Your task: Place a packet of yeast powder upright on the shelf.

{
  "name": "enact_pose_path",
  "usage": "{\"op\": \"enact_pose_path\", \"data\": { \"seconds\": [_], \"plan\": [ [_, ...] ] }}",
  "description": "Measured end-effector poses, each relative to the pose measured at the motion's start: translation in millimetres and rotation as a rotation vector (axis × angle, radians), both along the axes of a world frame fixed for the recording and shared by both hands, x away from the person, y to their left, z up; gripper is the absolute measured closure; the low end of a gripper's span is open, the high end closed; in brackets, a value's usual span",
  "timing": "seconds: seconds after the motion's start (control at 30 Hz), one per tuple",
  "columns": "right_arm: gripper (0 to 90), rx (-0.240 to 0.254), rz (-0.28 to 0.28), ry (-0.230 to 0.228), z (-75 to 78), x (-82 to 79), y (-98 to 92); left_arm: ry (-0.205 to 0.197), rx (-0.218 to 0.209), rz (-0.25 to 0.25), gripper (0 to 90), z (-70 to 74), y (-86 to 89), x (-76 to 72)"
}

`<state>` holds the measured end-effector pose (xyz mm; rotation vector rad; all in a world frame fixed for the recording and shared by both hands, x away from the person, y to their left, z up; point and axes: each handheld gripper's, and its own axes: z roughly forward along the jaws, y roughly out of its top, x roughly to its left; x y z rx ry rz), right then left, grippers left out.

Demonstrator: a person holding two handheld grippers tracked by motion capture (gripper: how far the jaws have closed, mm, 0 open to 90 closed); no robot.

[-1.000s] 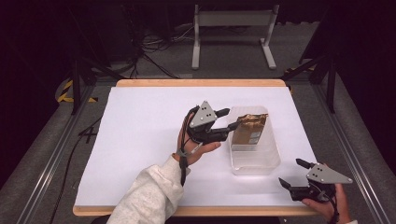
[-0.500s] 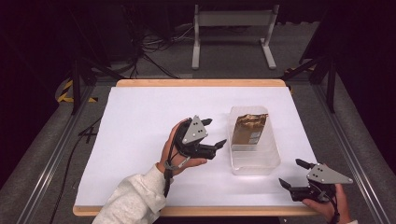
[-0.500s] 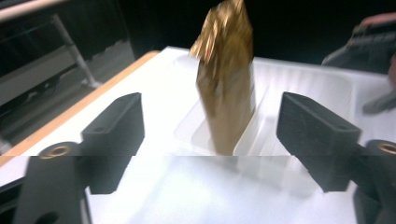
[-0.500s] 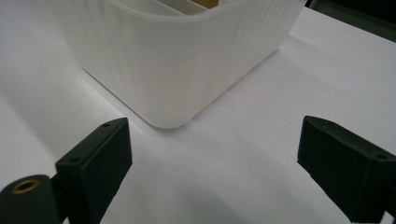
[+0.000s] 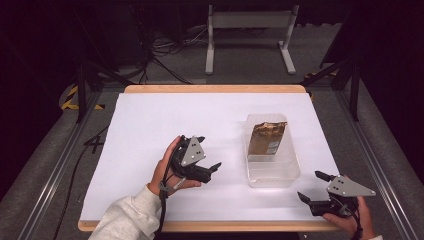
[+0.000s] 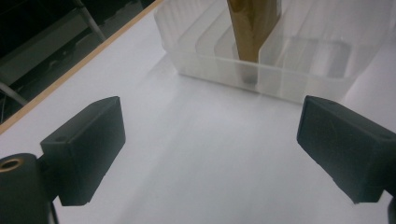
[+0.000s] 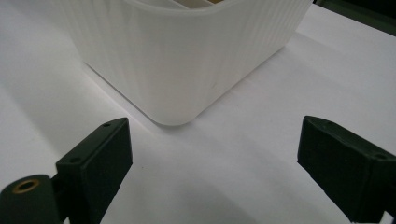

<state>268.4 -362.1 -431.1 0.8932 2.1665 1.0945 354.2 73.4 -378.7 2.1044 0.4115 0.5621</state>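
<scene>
Gold packet [image 5: 266,140] in clear bin [image 5: 272,176], white table [image 5: 150,125]

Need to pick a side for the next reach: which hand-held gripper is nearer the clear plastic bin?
Left, narrowly. The left hand-held gripper is open just left of the clear plastic bin; the right hand-held gripper, also open, sits off its near right corner.

High view looks down; both gripper views closely face the bin [image 5: 272,172].
</scene>
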Motion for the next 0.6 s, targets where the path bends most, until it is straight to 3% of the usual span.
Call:
{"op": "enact_pose_path", "data": {
  "seconds": [0.07, 0.1, 0.33, 0.4, 0.5, 0.6],
  "plan": [
    [10.8, 0.0, -0.002, -0.002, 0.0, -0.1, -0.5, -0.026, 0.036, 0.019, 8.5, -4.2, 4.5, -3.5],
    [10.8, -0.001, -0.003, 0.001, -0.1, -0.1, -0.3, -0.017, 0.041, 0.018, 7.7, -6.1, 7.4, -4.6],
    [10.8, -0.003, 0.007, 0.0, -0.1, -0.1, 0.6, -0.014, 0.046, 0.051, 6.2, -18.8, 36.0, -11.6],
    [10.7, -0.004, 0.013, 0.004, -0.5, 0.5, 1.3, -0.025, 0.064, 0.072, 6.0, -24.5, 45.2, -13.5],
    [10.7, -0.008, 0.014, 0.0, -0.4, 0.7, 1.6, -0.019, 0.087, 0.101, 5.8, -33.1, 59.8, -15.7],
    [10.7, -0.01, 0.015, -0.001, -0.4, 1.0, 1.8, 0.015, 0.062, 0.13, 4.8, -42.7, 81.6, -17.0]
  ]
}}
